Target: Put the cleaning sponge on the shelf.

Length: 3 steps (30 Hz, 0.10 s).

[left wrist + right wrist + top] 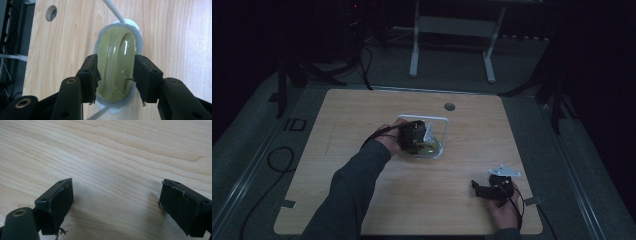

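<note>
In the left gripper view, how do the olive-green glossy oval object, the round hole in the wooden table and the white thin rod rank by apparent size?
1. Olive-green glossy oval object, largest, though closest to the camera.
2. White thin rod.
3. Round hole, similar to the rod; ranking uncertain.

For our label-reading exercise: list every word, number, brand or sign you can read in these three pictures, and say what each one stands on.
None can be read. The wooden table, the olive-green object held between the left gripper jaws, and the right gripper carry no visible lettering, numbers or signs.
</note>
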### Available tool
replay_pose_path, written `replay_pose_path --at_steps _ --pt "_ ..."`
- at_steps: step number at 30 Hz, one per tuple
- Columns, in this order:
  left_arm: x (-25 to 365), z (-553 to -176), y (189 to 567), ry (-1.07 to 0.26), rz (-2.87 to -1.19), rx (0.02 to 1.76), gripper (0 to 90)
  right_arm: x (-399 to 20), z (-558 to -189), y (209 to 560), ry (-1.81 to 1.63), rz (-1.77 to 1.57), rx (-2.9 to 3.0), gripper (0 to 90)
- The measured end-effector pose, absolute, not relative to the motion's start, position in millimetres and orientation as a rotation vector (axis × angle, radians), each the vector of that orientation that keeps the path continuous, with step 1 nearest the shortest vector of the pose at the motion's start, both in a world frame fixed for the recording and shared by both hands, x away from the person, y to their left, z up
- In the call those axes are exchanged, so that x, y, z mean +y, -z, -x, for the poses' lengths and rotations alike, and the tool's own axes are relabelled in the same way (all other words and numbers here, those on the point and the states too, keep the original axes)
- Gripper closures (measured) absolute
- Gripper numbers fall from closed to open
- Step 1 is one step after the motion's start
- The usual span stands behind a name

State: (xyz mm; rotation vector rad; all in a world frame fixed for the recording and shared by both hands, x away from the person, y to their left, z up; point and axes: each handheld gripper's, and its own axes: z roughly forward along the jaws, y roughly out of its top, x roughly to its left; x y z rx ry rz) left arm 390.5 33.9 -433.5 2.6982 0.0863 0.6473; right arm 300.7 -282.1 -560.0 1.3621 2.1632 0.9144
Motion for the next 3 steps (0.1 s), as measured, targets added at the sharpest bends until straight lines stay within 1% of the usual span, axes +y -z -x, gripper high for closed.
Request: replay_pose_path --at_steps 3 --pt "38.6 -389.0 431.1 -0.615 -2.669 0.112 55.1 -282.1 -300.7 560.0 -0.914 -1.362 2.163 11.6"
